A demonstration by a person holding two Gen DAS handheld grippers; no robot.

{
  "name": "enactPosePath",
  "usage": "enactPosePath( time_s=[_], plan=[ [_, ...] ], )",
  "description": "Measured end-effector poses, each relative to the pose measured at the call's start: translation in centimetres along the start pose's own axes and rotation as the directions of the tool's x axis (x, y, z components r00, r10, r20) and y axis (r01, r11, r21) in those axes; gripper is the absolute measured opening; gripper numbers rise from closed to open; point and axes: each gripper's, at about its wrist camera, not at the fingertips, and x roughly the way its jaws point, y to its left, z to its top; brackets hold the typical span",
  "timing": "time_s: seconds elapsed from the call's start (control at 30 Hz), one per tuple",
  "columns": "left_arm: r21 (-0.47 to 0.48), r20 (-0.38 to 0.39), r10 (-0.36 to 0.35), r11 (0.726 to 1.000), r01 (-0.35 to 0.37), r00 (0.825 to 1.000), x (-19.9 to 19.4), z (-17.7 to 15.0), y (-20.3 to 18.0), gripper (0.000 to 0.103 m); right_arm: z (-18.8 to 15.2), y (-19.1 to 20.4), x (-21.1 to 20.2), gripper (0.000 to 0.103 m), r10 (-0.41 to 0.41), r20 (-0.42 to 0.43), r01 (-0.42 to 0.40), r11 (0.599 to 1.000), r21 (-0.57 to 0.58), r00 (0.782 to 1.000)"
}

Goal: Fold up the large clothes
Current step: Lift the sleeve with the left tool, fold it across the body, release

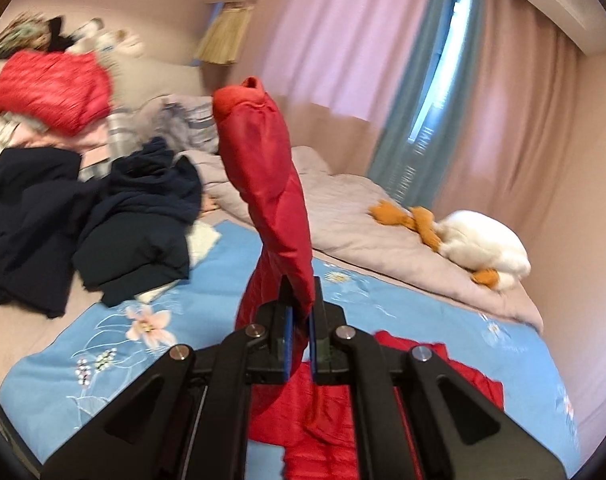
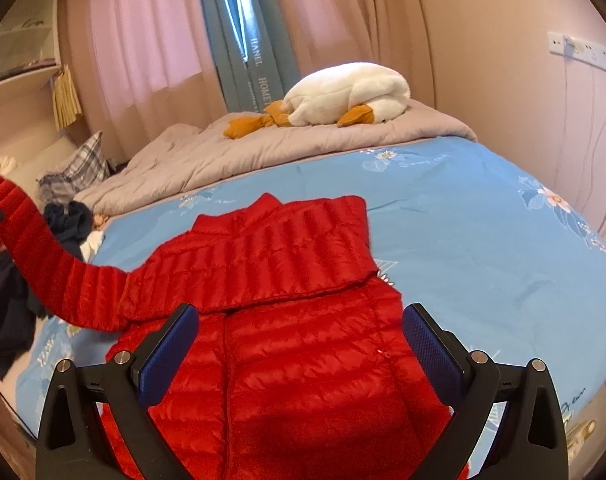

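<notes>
A red quilted puffer jacket (image 2: 303, 360) lies spread on the blue flowered bedspread (image 2: 463, 232), one sleeve folded across its chest. My left gripper (image 1: 299, 312) is shut on the other sleeve (image 1: 271, 184), which stands up above the jaws with its cuff at the top. In the right wrist view that lifted sleeve (image 2: 35, 248) rises toward the left edge. Low over the jacket's body, my right gripper (image 2: 299, 344) stands open, its blue pads (image 2: 431, 352) wide apart with nothing pressed between them.
Dark navy clothes (image 1: 83, 216) and a second red jacket (image 1: 51, 92) are piled at the left side of the bed. A grey quilt (image 2: 263, 152) with a white plush goose (image 2: 347, 92) lies at the far end. Curtains hang behind; a power strip (image 2: 583, 52) is on the right wall.
</notes>
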Motion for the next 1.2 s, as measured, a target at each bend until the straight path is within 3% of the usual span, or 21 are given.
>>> enactPosePath(
  time_s=[0.33,0.67,0.93,1.2],
  plan=[
    [0.113,-0.064,-0.109,0.987,0.116,0.992,0.4,-2.3,-6.0,0.005,0.2,-1.5,-0.6,0.101,-0.003,0.02,0.003,1.0,0.026,1.0],
    [0.197,-0.159,-0.159,0.962,0.189,0.974,1.8,-5.9,-10.3,0.005,0.3,-3.3,-0.6,0.101,0.003,0.009,-0.003,0.997,0.077,1.0],
    [0.241,-0.272,-0.188,0.936,0.256,0.944,3.3,-10.0,-12.7,0.006,0.4,-4.6,-0.6,0.101,0.004,0.012,-0.006,0.994,0.114,1.0],
    [0.259,-0.393,-0.204,0.911,0.32,0.897,4.6,-14.9,-14.2,0.006,0.3,-5.6,0.0,0.101,0.016,0.0,-0.016,0.99,0.137,1.0]
  ],
)
